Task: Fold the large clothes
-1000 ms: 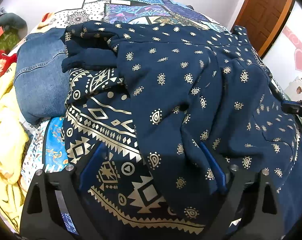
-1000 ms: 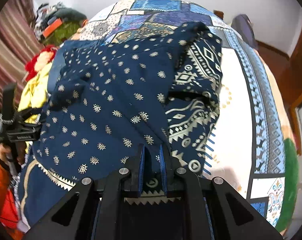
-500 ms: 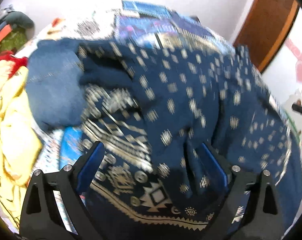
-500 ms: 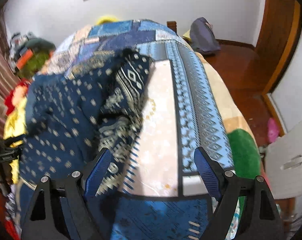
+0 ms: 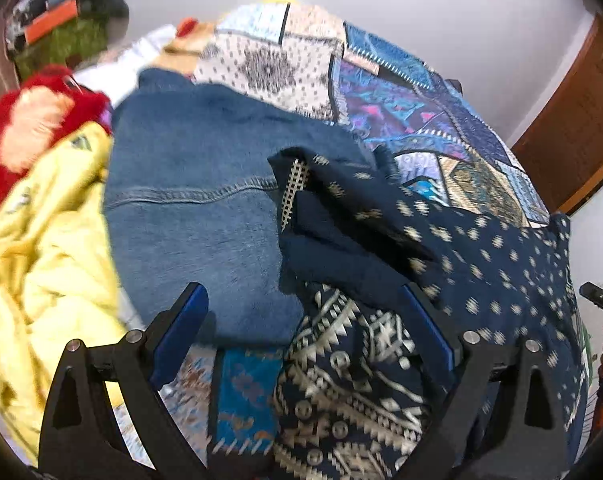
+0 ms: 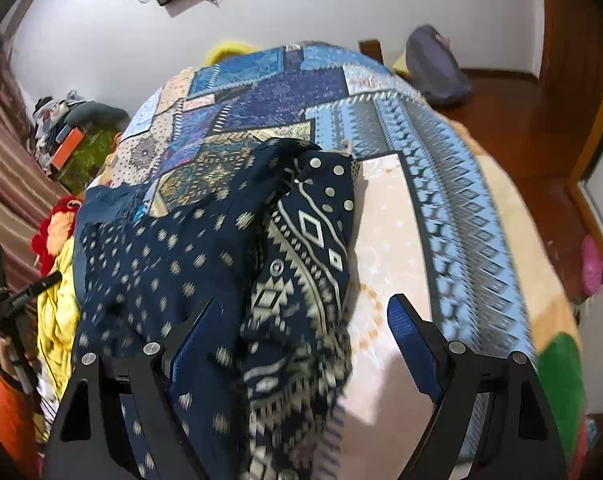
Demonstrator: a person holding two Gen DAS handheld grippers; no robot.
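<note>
A large navy garment with pale gold print (image 5: 481, 248) lies partly folded on the bed. Its patterned border (image 5: 341, 368) shows near me. My left gripper (image 5: 301, 320) is open and empty above the garment's left edge, where it meets a denim piece. In the right wrist view the same garment (image 6: 189, 264) lies bunched with its border band (image 6: 305, 264) along its right side. My right gripper (image 6: 301, 332) is open and empty above the garment's near right edge.
A blue denim garment (image 5: 189, 200) lies left of the navy one, with yellow cloth (image 5: 41, 248) and red cloth (image 5: 5, 128) further left. The patchwork bedspread (image 6: 453, 200) covers the bed. A wooden door (image 5: 573, 120) and wooden floor (image 6: 533, 128) lie to the right.
My right gripper was shut on the garment's edge a second ago and has opened and let go. My left gripper stayed open and swung left toward the denim piece.
</note>
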